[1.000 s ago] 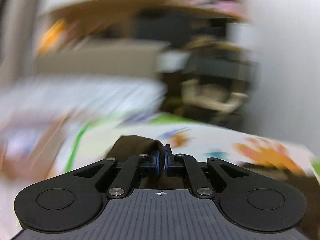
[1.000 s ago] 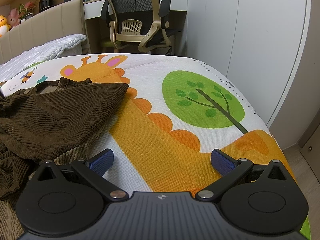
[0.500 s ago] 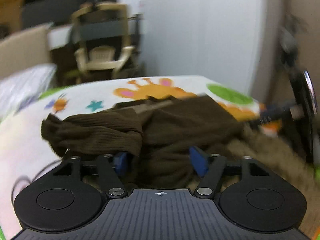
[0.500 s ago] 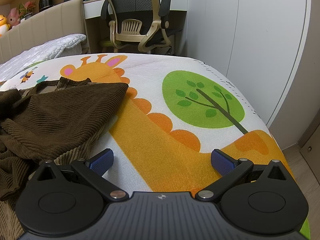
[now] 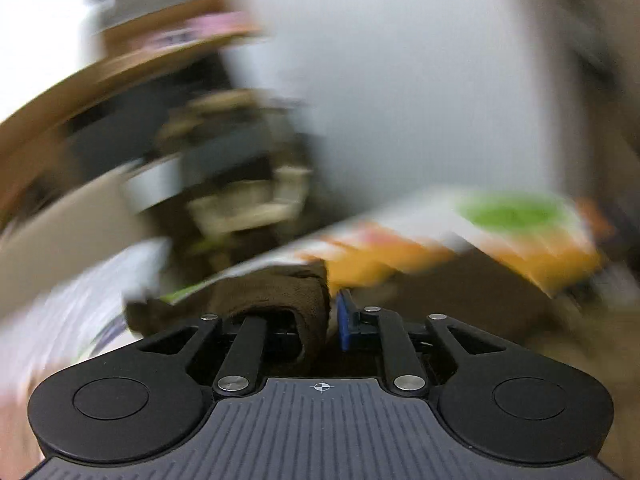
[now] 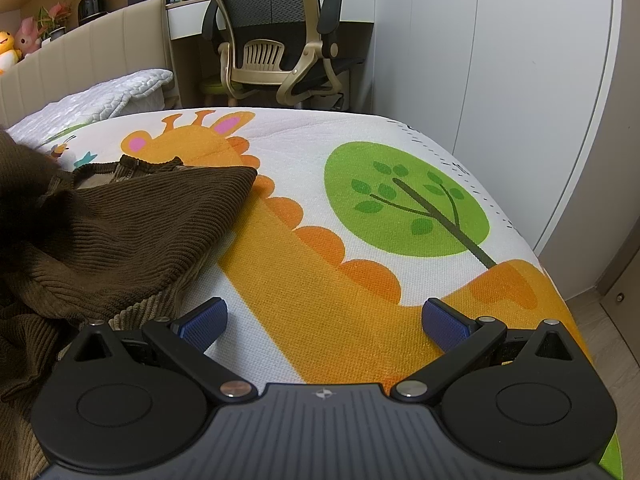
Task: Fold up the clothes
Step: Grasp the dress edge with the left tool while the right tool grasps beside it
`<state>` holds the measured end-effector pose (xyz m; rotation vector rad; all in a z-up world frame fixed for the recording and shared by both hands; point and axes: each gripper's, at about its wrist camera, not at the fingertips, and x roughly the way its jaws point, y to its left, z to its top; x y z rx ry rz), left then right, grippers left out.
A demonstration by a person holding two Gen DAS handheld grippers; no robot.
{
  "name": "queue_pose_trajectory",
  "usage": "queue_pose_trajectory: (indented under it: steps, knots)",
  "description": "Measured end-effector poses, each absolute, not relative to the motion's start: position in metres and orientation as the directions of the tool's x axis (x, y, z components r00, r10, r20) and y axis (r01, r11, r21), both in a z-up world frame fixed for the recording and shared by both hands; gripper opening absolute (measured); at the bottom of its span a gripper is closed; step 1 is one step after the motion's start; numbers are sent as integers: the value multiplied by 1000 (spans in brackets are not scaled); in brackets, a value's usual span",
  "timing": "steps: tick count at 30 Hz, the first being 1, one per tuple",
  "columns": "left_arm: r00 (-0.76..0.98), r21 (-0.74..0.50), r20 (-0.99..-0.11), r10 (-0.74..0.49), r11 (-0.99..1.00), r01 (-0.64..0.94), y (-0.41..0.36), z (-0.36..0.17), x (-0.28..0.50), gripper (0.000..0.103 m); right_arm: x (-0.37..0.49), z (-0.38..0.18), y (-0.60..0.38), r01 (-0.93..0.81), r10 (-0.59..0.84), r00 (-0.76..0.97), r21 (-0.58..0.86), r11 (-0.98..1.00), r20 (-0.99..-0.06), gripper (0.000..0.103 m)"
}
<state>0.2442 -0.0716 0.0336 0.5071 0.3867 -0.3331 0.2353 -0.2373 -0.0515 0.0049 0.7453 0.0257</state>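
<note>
A brown corduroy garment (image 6: pixel 140 220) lies crumpled on the left of the cartoon bedspread (image 6: pixel 360 168). At the left edge of the right wrist view part of it is lifted into a dark blur. My left gripper (image 5: pixel 320 320) is closing its jaws on a thick fold of the brown garment (image 5: pixel 272 292). The cloth covers one pad and lies against the blue pad (image 5: pixel 344 320). That view is tilted and heavily blurred. My right gripper (image 6: pixel 324 320) hangs open over the orange giraffe print, just right of the garment, with nothing between its fingers.
A mesh office chair (image 6: pixel 276 40) and a desk stand beyond the bed's far end. White wardrobe doors (image 6: pixel 500 60) run close along the right, with a strip of wooden floor (image 6: pixel 608 340). A padded headboard (image 6: pixel 92 52), a quilted pillow (image 6: pixel 120 88) and plush toys (image 6: pixel 20 40) sit far left.
My left gripper was shut, then stood open over the heap, and now has narrowed around a fold while its view rolled. The garment's left part has risen. My right gripper kept still.
</note>
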Motion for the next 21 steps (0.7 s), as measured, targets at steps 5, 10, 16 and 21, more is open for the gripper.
queue_pose_trajectory:
  steps: [5,10,16,21]
  knots:
    - [787,405,-570,-235,754,518,-89,2,237,58,235,-51,-238,-22,27,733,17,1000,-680,103]
    - [769,247,-584,-258,847,471,-62,18,244,89,238,-49,-238,-32,32,715,13,999,-698,103]
    - [770,73,-594,-233,937,340,-12,40,244,94,237,-26,-248,-90,148,722,120,989,-675,103]
    - [767,49,-617,-178,963,264,14,41,246,95,228,32,-195,-233,235,842,64,970,-485,103]
